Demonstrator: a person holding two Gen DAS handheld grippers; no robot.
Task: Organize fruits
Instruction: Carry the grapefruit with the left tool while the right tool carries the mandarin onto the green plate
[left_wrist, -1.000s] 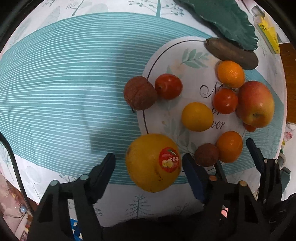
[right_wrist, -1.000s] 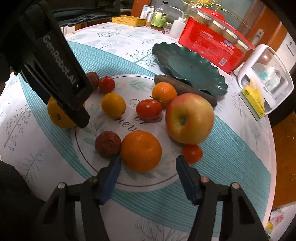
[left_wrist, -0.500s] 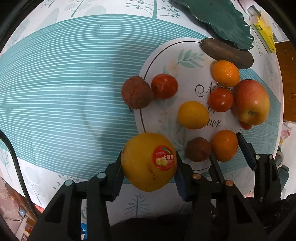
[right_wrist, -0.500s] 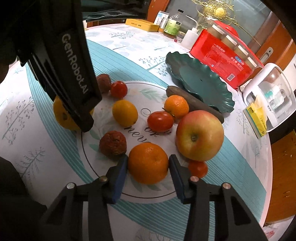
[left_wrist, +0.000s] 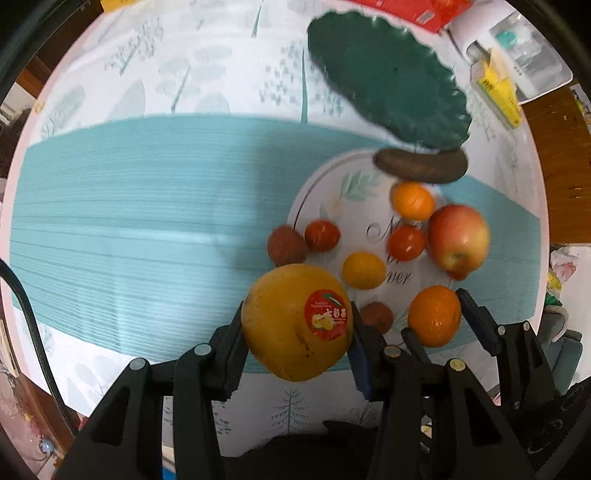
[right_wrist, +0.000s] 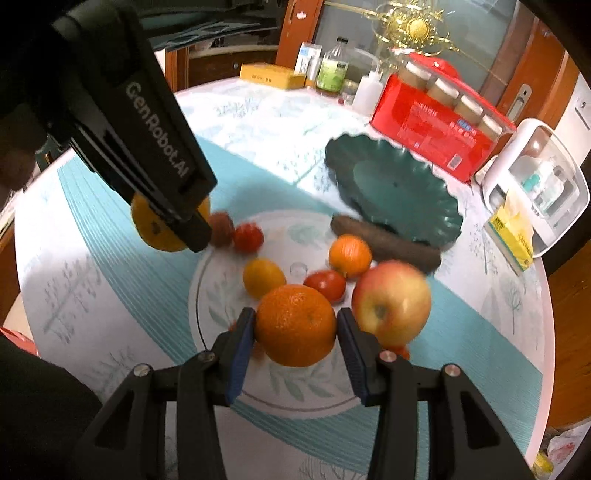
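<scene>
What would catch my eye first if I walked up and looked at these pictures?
Probably the two black grippers, each clamped on a fruit: the left gripper on a big yellow fruit with a red sticker, the right gripper on an orange. Behind them lie loose fruits on the teal patterned tablecloth, led by a large red-yellow apple, with an empty dark green plate beyond.

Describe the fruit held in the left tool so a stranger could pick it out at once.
Start at the round table's teal striped cloth and find the white printed circle where the fruits cluster. At that circle's near-left edge, the left tool grips a big round yellow-orange citrus fruit. It is the largest fruit there and the only one with a red sticker.
</scene>
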